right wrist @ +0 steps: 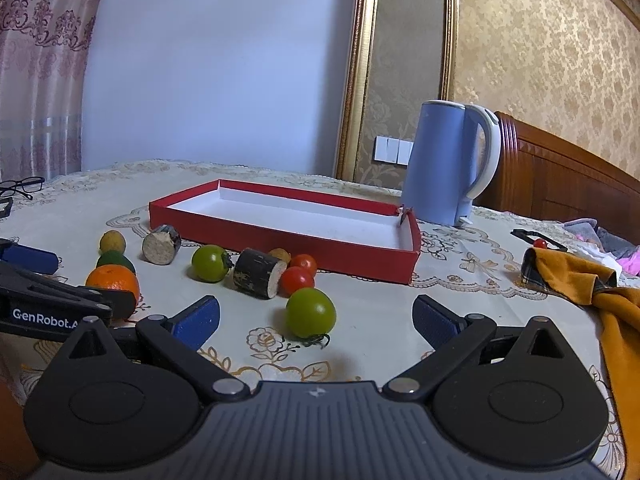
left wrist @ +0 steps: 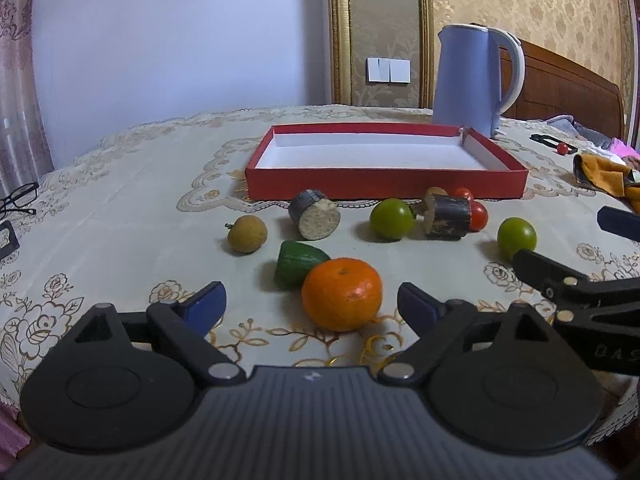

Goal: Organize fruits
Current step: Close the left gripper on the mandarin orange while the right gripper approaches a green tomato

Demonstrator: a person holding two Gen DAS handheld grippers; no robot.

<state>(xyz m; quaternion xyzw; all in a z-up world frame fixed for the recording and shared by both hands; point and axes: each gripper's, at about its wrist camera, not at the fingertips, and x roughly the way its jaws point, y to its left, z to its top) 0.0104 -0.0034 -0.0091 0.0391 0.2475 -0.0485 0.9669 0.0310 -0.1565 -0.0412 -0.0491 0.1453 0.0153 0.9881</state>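
Note:
An empty red tray (left wrist: 384, 185) (right wrist: 280, 246) lies on the table. Before it lie an orange (left wrist: 342, 294) (right wrist: 113, 282), a green piece (left wrist: 300, 262), a yellowish longan (left wrist: 247, 234), two dark cane chunks (left wrist: 314, 214) (left wrist: 446, 216), two green tomatoes (left wrist: 391, 219) (left wrist: 517, 238) and red tomatoes (left wrist: 478, 216). My left gripper (left wrist: 312, 306) is open, with the orange between its fingertips, not touching them. My right gripper (right wrist: 316, 318) is open around a green tomato (right wrist: 311, 313), apart from it.
A blue kettle (left wrist: 472, 80) (right wrist: 452, 166) stands behind the tray. An orange cloth (right wrist: 592, 284) lies at the right, near the table edge. Glasses (left wrist: 18, 200) lie at the far left. A small red item (right wrist: 541, 243) rests on a black object at the right.

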